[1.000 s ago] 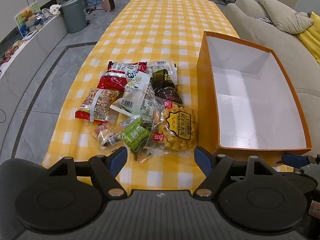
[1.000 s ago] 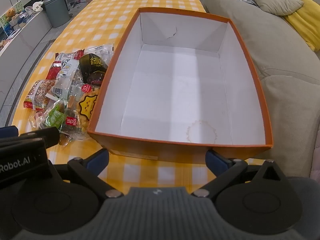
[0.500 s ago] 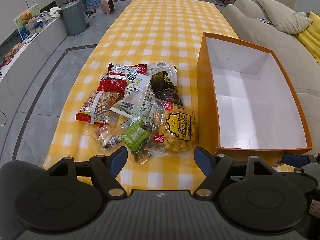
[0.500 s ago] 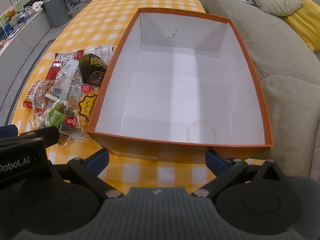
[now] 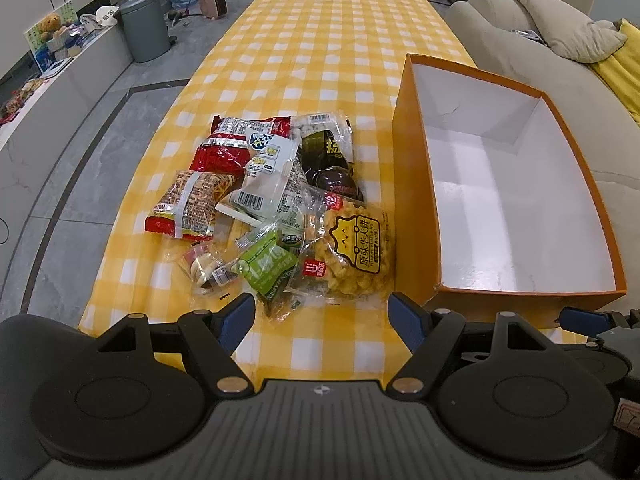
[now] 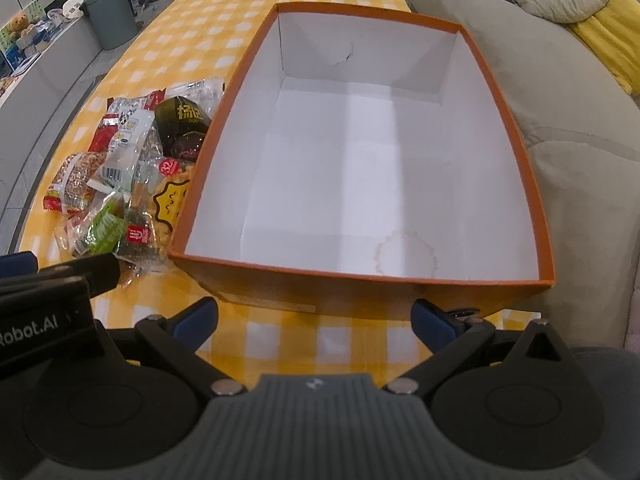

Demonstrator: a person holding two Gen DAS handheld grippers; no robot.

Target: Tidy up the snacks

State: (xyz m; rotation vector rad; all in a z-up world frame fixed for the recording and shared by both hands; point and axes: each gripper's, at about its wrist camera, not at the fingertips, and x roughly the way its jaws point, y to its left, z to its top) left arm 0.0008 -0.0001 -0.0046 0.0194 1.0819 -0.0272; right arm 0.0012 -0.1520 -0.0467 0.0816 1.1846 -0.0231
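Box interior: I see the orange box (image 6: 362,280) open-topped, floor bare.
Left of box: snack pile (image 5: 276,208) crowds its wall.
Far table (image 5: 332,40): clear cloth.
Right: sofa (image 6: 568,128) blocks.

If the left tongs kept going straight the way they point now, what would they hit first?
Probably the green snack packet at the near edge of the pile, ahead of the open left tongs; depth is hard to judge.

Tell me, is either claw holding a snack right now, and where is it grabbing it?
No. The left claw and right claw are both open and hold nothing; the snacks lie on the table beside the empty orange box.
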